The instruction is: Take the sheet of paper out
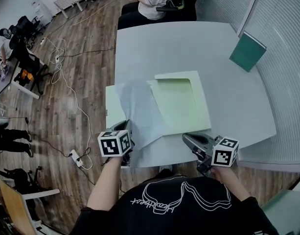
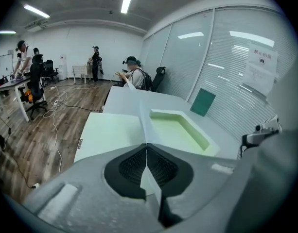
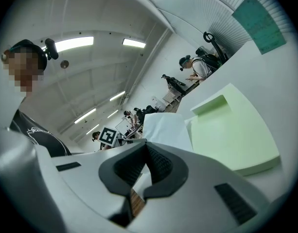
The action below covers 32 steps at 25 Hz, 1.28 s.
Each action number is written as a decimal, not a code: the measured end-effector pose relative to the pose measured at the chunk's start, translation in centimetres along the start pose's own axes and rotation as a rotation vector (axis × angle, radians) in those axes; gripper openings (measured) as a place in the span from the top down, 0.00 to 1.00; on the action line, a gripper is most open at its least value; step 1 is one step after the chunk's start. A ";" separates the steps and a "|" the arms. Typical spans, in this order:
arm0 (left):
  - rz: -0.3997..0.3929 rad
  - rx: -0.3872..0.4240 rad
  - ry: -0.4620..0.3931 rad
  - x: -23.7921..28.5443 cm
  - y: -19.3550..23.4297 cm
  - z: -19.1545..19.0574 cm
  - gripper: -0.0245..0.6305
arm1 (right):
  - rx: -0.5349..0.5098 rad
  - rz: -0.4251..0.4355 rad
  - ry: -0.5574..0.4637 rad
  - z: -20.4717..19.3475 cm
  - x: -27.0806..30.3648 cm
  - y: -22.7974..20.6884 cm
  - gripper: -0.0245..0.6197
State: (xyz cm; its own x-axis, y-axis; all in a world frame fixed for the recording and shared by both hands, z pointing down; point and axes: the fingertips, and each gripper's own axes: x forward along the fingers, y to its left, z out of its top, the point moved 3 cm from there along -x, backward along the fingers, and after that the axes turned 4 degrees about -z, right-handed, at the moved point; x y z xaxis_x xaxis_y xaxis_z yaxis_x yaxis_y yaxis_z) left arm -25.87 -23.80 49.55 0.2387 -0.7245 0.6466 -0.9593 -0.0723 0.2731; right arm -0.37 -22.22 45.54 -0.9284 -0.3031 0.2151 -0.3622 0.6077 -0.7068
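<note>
Grey table (image 1: 189, 48) filled mid-frame, with the green folder (image 1: 181, 104) open at its centre. Your left gripper (image 2: 147, 145) pinched the sheet of paper (image 1: 140, 111) at lower left; it was best drawn out flat and slow. Your right gripper (image 3: 146, 144), closed and empty, could have steadied the folder.

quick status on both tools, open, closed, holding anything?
Left tool: closed on the sheet of paper.
Right tool: closed, nothing between its jaws.
</note>
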 end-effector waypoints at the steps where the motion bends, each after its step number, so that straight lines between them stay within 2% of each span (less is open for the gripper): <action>1: 0.007 0.003 -0.015 -0.6 -0.4 0.1 0.94 | 0.000 0.011 -0.004 0.1 -0.3 0.2 0.95; 4: 0.026 0.017 -0.064 -2.5 -1.7 0.5 0.94 | -0.026 0.047 -0.008 0.1 -1.1 1.3 0.95; 9: 0.049 0.061 -0.137 -6.0 -4.2 1.1 0.94 | -0.052 0.058 0.008 -0.2 -2.6 2.4 0.95; 17: 0.026 0.088 -0.252 -10.7 -8.4 1.2 0.94 | -0.048 0.088 0.008 -1.6 -4.4 2.7 0.95; 24: -0.087 0.079 -0.345 -14.2 -12.6 0.2 0.94 | -0.070 0.114 -0.014 -2.2 -6.5 4.6 0.95; 32: -0.247 -0.003 -0.383 -16.6 -17.1 -2.5 0.94 | -0.108 0.112 -0.051 -2.5 -9.9 5.5 0.95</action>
State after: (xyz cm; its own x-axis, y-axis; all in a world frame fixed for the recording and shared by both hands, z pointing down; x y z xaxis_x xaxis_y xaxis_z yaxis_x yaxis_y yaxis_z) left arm -13.06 -8.80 35.90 0.3866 -0.8872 0.2517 -0.8800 -0.2733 0.3884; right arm 6.65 -14.04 41.16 -0.9590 -0.2641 0.1025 -0.2659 0.7145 -0.6471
